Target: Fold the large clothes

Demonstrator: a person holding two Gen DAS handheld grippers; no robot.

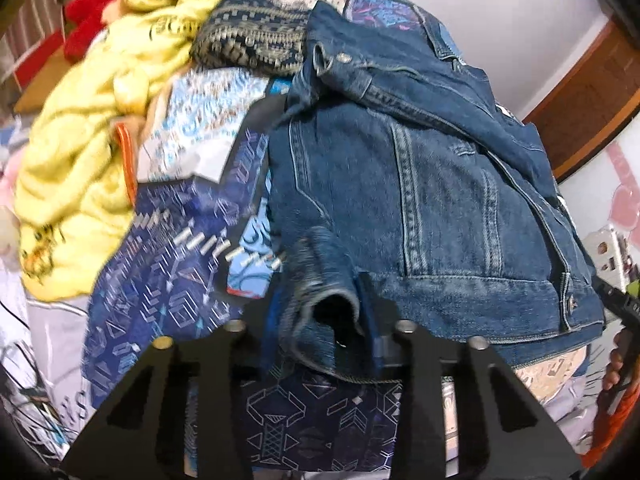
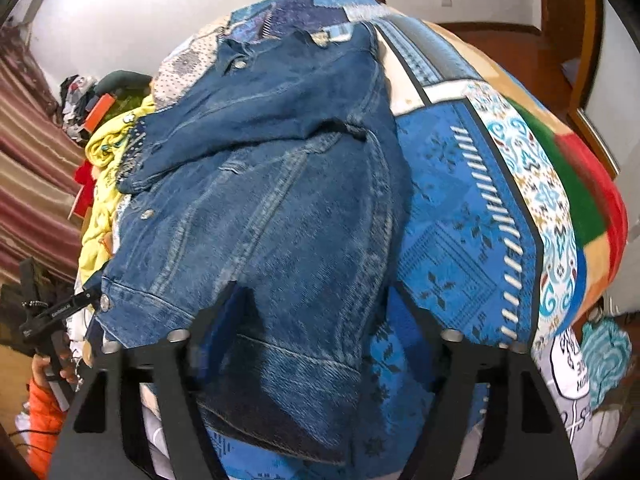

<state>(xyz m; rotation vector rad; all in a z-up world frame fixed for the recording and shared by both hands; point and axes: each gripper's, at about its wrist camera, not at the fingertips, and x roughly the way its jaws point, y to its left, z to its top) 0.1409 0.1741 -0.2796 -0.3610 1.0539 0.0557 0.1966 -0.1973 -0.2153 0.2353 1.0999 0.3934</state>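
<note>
Claws (image 1: 320, 336) (image 2: 316, 312) angled steeply down, gripping denim jacket (image 1: 420, 200).

Blue patchwork blanket (image 2: 460, 208), striped curtain (image 2: 28, 152), white wall (image 1: 500, 20), wooden door (image 1: 592, 100)

The jacket (image 1: 432, 200) lies on the blanket (image 2: 460, 216), which covers the bed. In the left wrist view a heap of clothes (image 1: 80, 160) sits left of the jacket, touching it. A cuff (image 1: 320, 280) lies between the left gripper's (image 1: 320, 332) jaws.
</note>
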